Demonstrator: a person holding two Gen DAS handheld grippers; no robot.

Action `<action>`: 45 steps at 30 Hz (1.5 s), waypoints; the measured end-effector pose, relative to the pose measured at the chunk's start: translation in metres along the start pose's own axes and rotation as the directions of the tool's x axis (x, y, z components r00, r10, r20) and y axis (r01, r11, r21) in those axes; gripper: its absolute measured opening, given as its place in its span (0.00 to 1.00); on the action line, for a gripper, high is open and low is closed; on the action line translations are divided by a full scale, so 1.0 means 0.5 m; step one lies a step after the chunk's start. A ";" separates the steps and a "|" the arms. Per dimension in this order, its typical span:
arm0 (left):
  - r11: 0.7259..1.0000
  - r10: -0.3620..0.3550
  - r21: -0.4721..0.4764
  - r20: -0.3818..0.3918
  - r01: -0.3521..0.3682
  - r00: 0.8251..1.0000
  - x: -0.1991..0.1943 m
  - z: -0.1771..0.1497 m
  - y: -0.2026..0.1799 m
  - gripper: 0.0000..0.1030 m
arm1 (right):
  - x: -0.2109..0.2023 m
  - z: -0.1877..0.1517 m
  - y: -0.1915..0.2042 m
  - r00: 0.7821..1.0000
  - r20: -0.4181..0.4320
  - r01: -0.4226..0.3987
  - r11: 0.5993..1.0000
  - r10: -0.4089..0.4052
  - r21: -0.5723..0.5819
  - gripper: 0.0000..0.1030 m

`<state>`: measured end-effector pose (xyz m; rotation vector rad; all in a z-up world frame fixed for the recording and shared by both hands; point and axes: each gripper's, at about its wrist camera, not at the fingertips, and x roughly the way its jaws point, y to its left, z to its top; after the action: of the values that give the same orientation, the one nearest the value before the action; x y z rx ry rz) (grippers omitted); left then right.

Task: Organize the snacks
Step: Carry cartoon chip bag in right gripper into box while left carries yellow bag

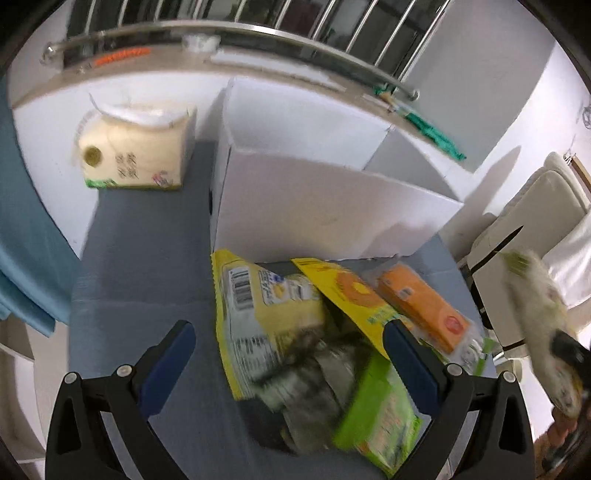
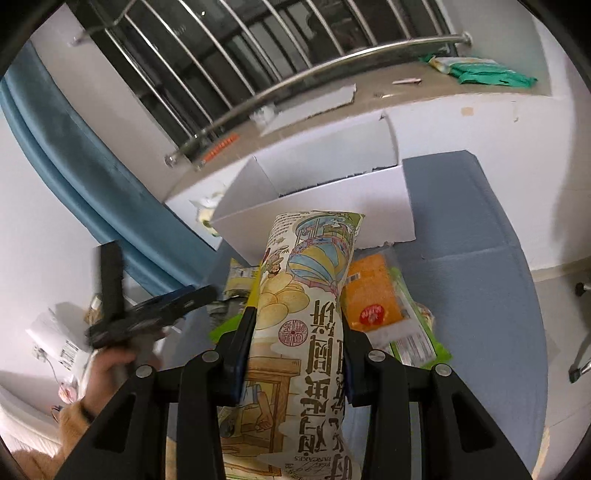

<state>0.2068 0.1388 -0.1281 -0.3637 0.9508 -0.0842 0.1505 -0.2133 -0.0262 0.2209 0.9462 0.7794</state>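
Observation:
My right gripper [image 2: 297, 328] is shut on a tall cream snack bag with cartoon print [image 2: 303, 332], held above the snack pile. My left gripper [image 1: 288, 332] is open and empty, hovering over the pile: a yellow bag with a barcode [image 1: 258, 310], a green pack [image 1: 376, 413] and an orange pack [image 1: 424, 310]. An open white cardboard box [image 1: 332, 210] stands just behind the pile; it also shows in the right wrist view [image 2: 332, 206]. The held bag appears blurred at the right edge of the left wrist view [image 1: 543, 325]. The left gripper shows in the right wrist view [image 2: 155, 314].
Everything rests on a grey-blue surface [image 1: 147, 266]. A pack of tissue rolls [image 1: 133, 155] stands at the back left. A sill with a metal rail [image 1: 221, 33] runs behind. A blue curtain [image 2: 92, 173] hangs at the left. A white chair [image 1: 535, 229] is at the right.

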 end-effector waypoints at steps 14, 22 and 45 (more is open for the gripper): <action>0.994 -0.100 -0.038 -0.071 0.098 0.992 0.086 0.010 0.043 0.48 | -0.030 -0.024 -0.008 1.000 0.022 -0.001 1.000 0.000 0.013 0.41; 1.000 -0.006 0.000 0.154 0.006 0.988 -0.072 -0.023 0.027 0.45 | -0.016 -0.020 -0.002 1.000 0.016 0.000 1.000 0.000 -0.013 0.41; 0.992 -0.022 0.125 0.373 -0.027 0.927 -0.168 0.251 -0.113 0.45 | 0.118 0.278 0.054 0.983 0.139 0.136 0.980 -0.116 -0.146 0.41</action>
<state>0.2643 0.1387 0.0224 -0.2476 0.5634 -0.0696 0.2678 -0.1320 0.0305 0.0732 0.7648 0.7087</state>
